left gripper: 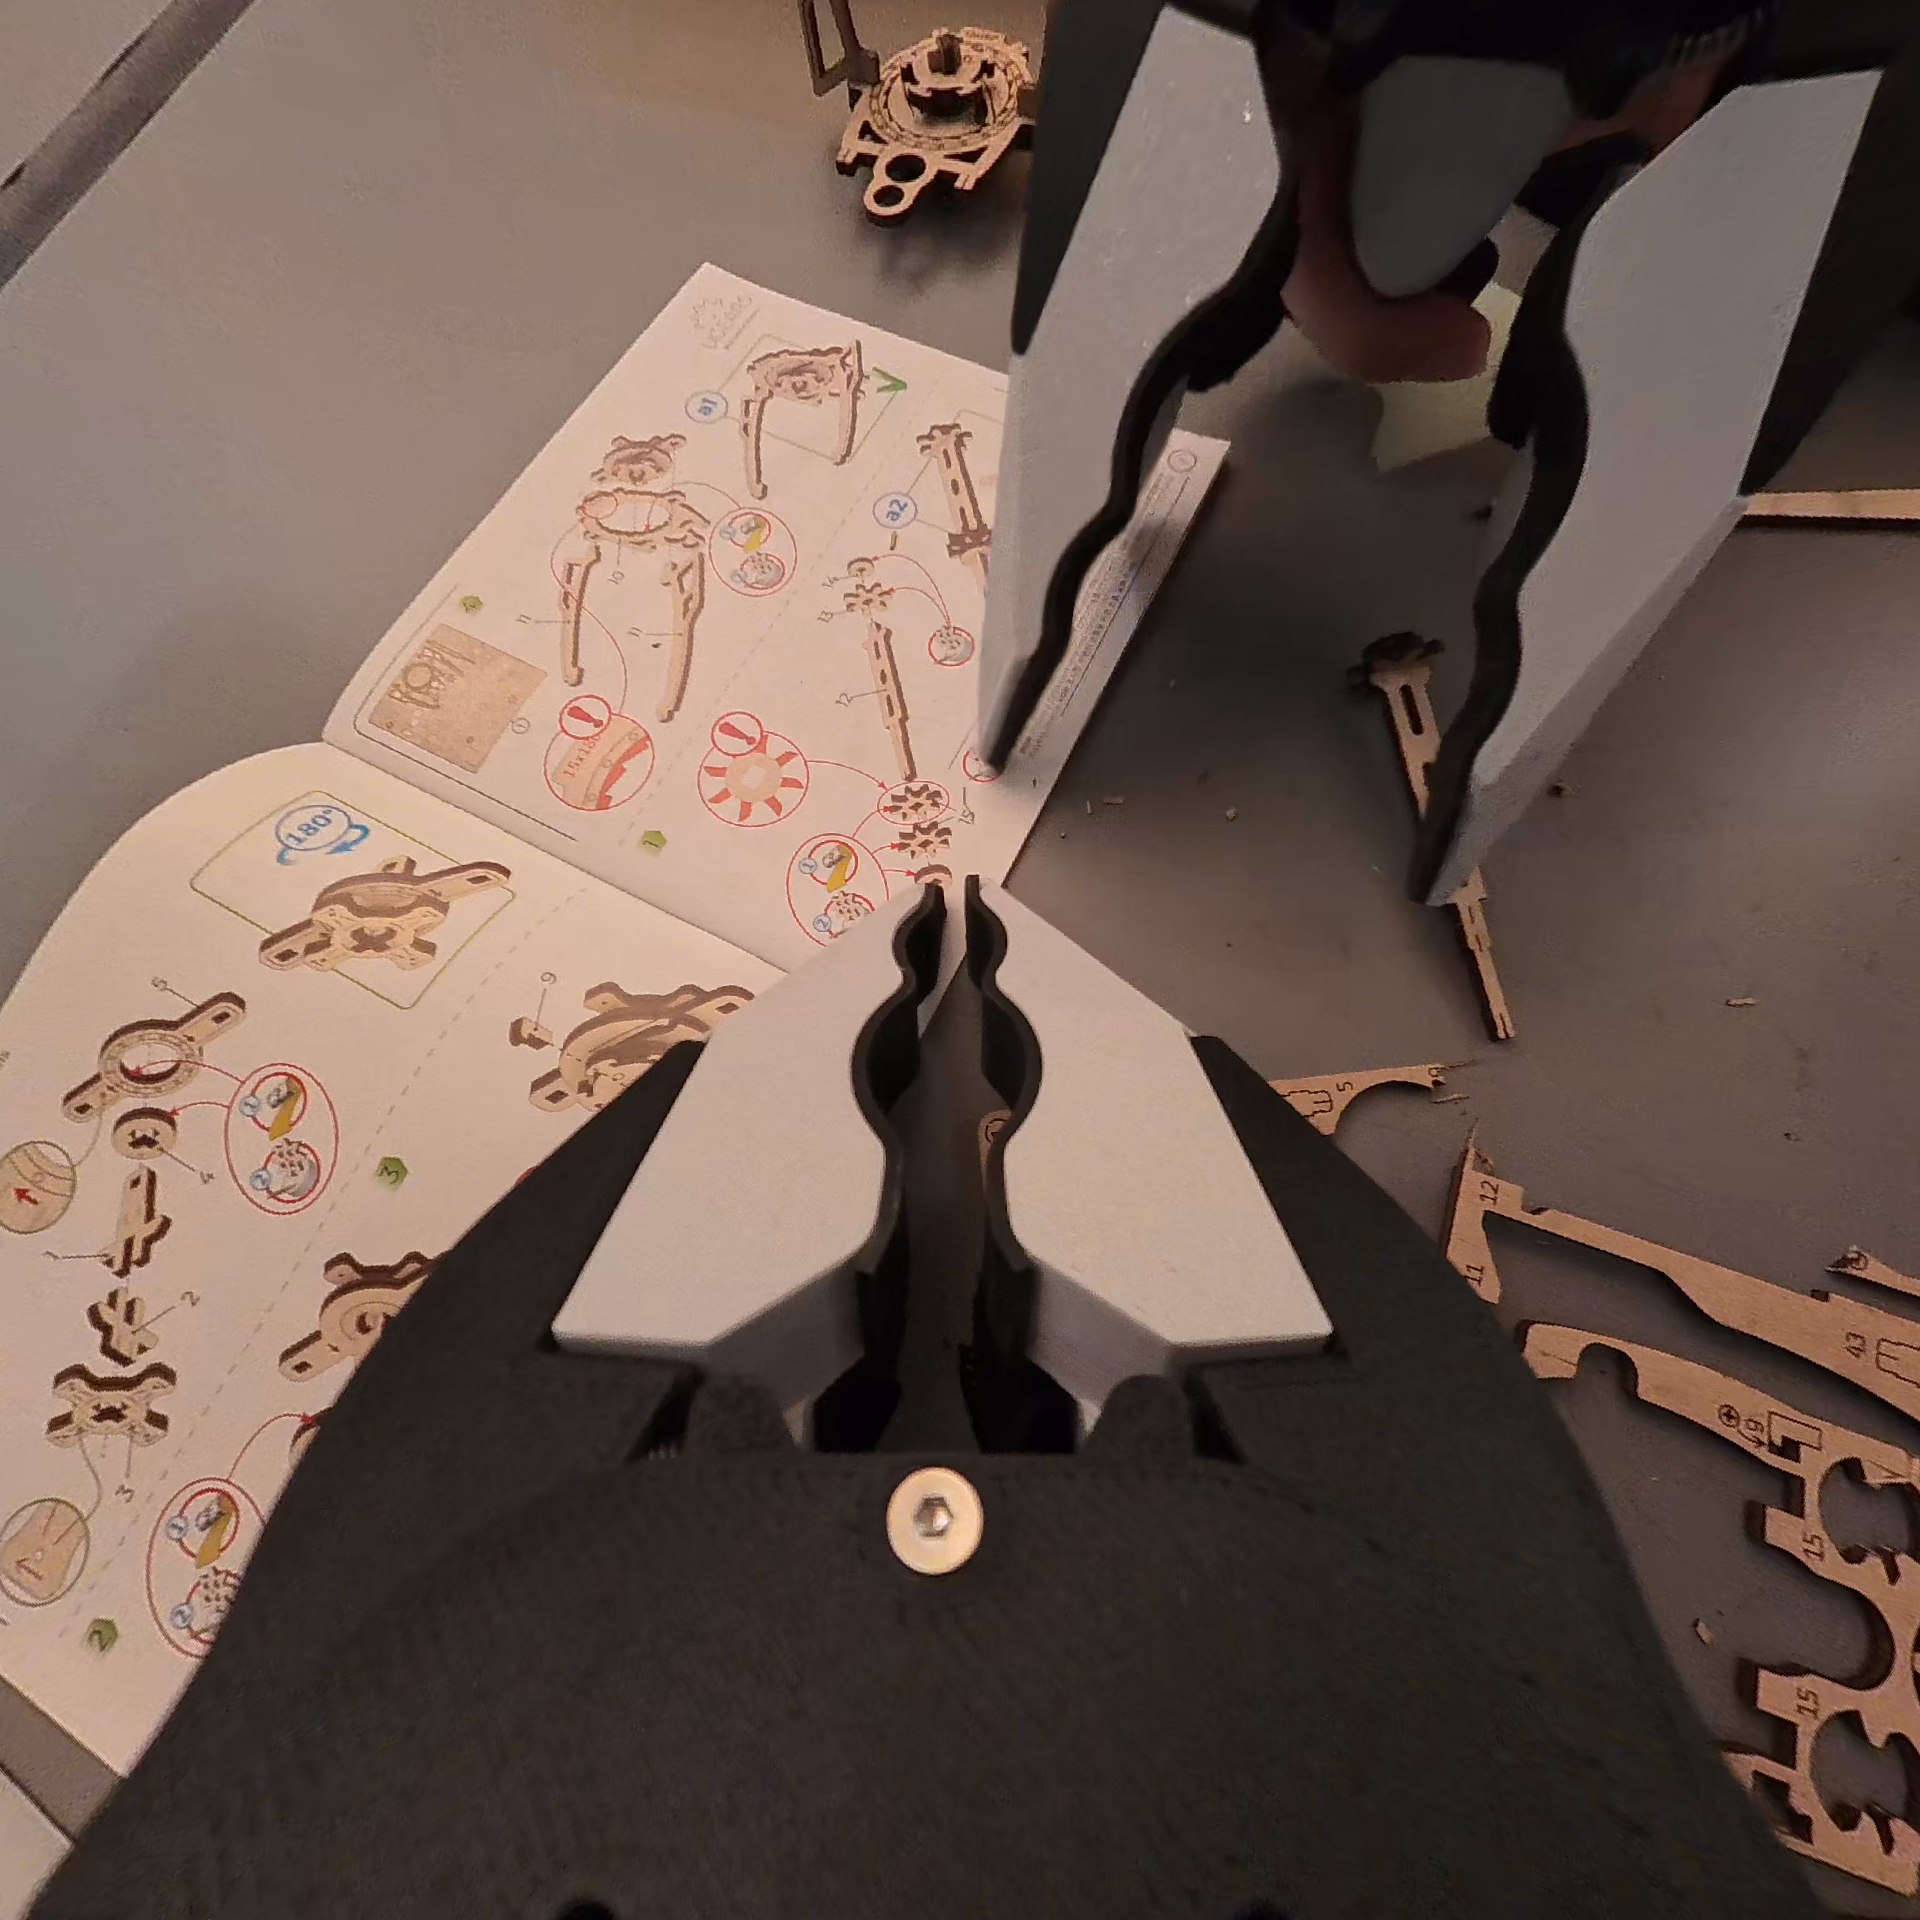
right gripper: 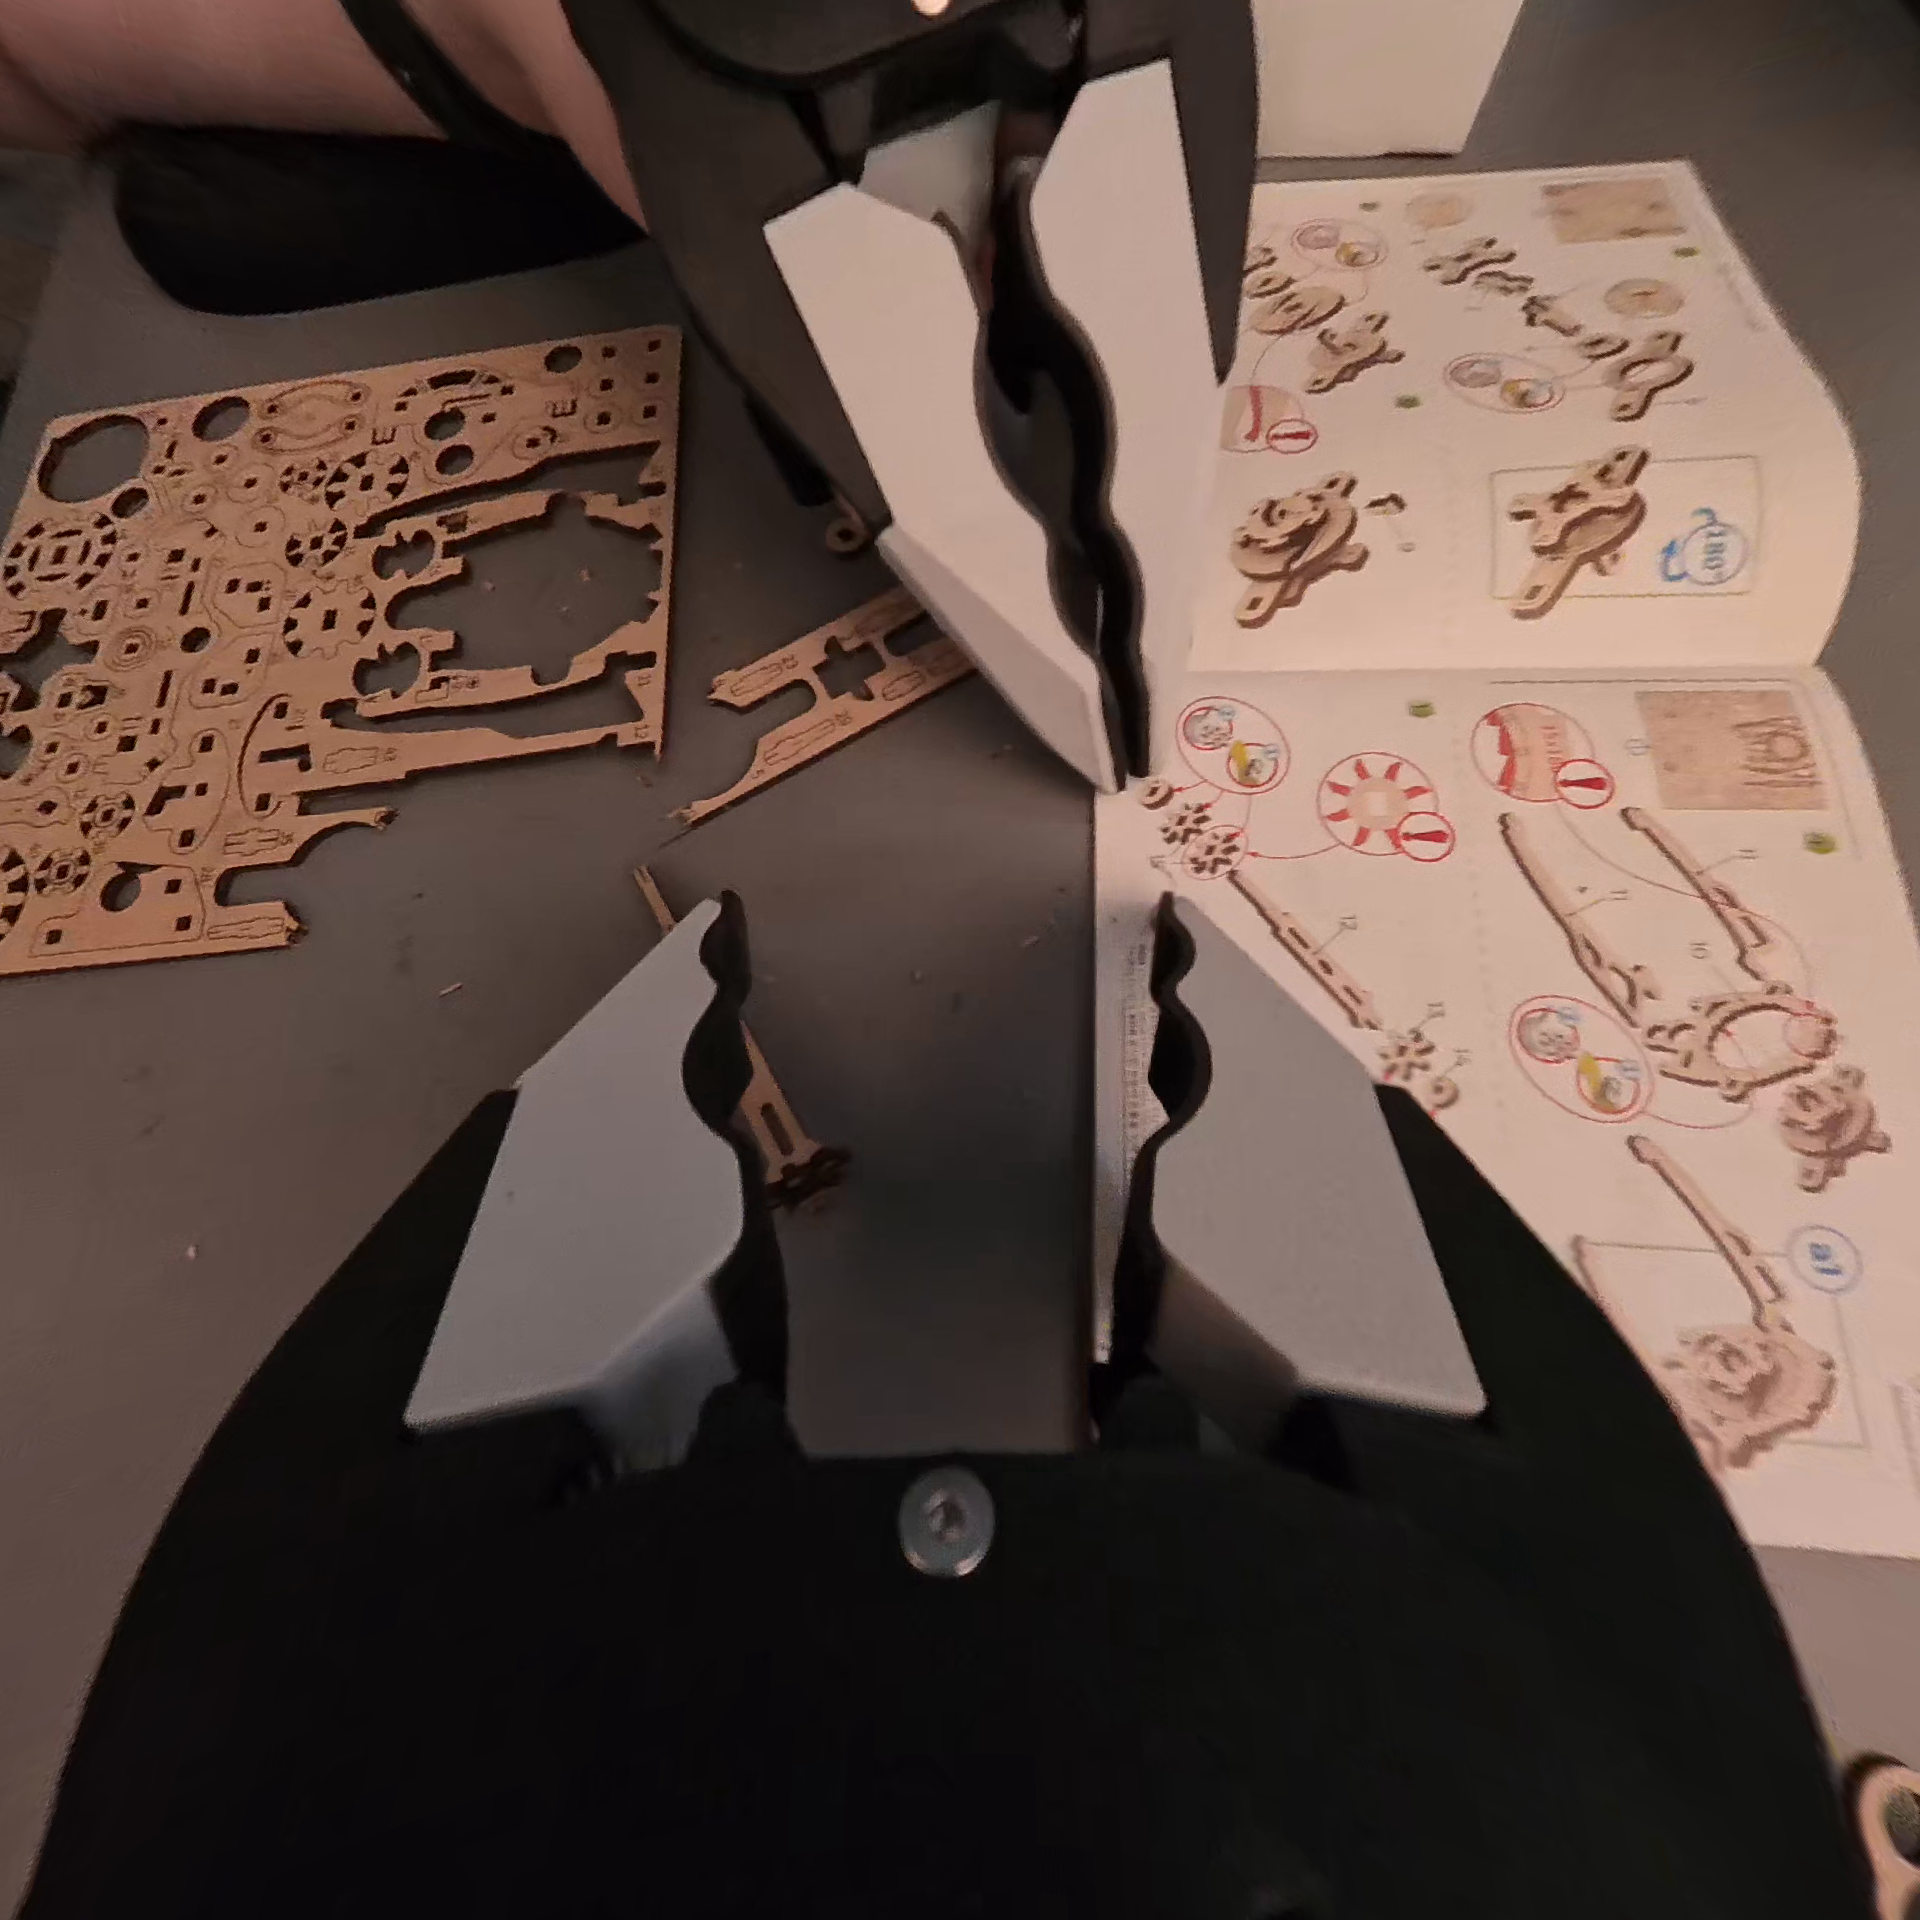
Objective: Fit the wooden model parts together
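My left gripper (left gripper: pixel 956 891) is shut, with nothing visible between its tips, and hovers at the edge of the open instruction booklet (left gripper: pixel 499 831). It also shows in the right wrist view (right gripper: pixel 1127 769), pointing down at the booklet (right gripper: pixel 1558 727). My right gripper (right gripper: pixel 945 904) is open and empty just above the grey table, facing the left one; it shows in the left wrist view too (left gripper: pixel 1210 826). A slim wooden strut with a gear-shaped head (left gripper: pixel 1418 727) lies on the table by one of its fingers (right gripper: pixel 623 1143), partly hidden by that finger (right gripper: pixel 774 1132).
A partly built wooden assembly (left gripper: pixel 935 114) stands at the far table edge. A laser-cut wooden sheet (right gripper: pixel 312 644) lies at the left, with broken offcuts (right gripper: pixel 831 675) beside it and more offcuts (left gripper: pixel 1714 1371). A white box (right gripper: pixel 1382 73) stands behind the booklet. A person's hand (left gripper: pixel 1382 312) holds the right gripper. The partly built wooden assembly (left gripper: pixel 935 114) is about equally far from each gripper, around 20 cm.
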Tool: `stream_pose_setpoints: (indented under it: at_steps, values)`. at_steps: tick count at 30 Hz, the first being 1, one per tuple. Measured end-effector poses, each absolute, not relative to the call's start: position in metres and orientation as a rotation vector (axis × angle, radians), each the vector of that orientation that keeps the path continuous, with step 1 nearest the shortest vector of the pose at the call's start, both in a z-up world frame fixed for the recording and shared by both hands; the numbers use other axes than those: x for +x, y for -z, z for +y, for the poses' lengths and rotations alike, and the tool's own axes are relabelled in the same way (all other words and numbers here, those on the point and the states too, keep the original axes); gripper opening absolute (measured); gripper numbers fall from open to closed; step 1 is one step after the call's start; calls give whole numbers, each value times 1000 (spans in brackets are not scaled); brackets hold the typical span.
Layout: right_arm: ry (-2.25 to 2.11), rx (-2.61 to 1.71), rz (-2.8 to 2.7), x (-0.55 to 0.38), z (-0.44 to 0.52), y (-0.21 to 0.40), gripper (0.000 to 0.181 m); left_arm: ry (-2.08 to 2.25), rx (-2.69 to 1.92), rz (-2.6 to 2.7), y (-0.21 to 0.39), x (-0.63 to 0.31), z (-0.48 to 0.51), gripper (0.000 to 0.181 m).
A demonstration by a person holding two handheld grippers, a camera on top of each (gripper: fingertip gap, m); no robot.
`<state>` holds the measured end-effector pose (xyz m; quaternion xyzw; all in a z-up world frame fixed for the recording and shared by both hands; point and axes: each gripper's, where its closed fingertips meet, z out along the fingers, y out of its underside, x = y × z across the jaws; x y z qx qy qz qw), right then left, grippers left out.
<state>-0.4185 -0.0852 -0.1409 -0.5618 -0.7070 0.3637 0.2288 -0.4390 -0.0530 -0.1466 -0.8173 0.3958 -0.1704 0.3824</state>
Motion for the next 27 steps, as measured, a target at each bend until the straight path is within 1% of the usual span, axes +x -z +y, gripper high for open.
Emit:
stream_pose_setpoints:
  at_steps: [1, 2, 3, 4, 5, 9, 12, 14, 17, 18, 24, 27]
  values:
    - [-1015, -1554, -1962, -417, -88, 143, 78, 434, -2085, 1010, 147, -439, -53, 2]
    - [-1044, -1536, -1984, -415, -94, 141, 73, 434, -2084, 1010, 147, -439, -53, 2]
    - [-1092, -1515, -2036, -411, -104, 140, 62, 434, -2084, 1010, 147, -439, -53, 2]
    - [-1113, -1500, -2056, -409, -108, 139, 60, 434, -2085, 1010, 147, -439, -53, 2]
    - [-1078, -1504, -2032, -411, -103, 139, 61, 435, -2085, 1010, 147, -439, -53, 2]
    - [-1017, -1544, -1965, -417, -88, 142, 75, 434, -2084, 1010, 147, -439, -53, 2]
    - [-975, -1526, -2011, -409, -88, 141, 75, 431, -2082, 1013, 146, -439, -53, 2]
    - [-971, -1511, -1993, -401, -85, 133, 64, 432, -2077, 1020, 146, -439, -54, 3]
    - [-1089, -1487, -2014, -386, -98, 121, 46, 441, -2057, 1036, 144, -438, -58, 6]
    - [-1104, -1457, -2047, -381, -103, 120, 43, 450, -2044, 1046, 143, -438, -61, 7]
    - [-961, -1386, -2177, -358, -103, 139, 43, 469, -1938, 1040, 126, -433, -69, 11]
    - [-996, -1422, -2172, -358, -103, 141, 36, 495, -1901, 1044, 121, -429, -70, 12]
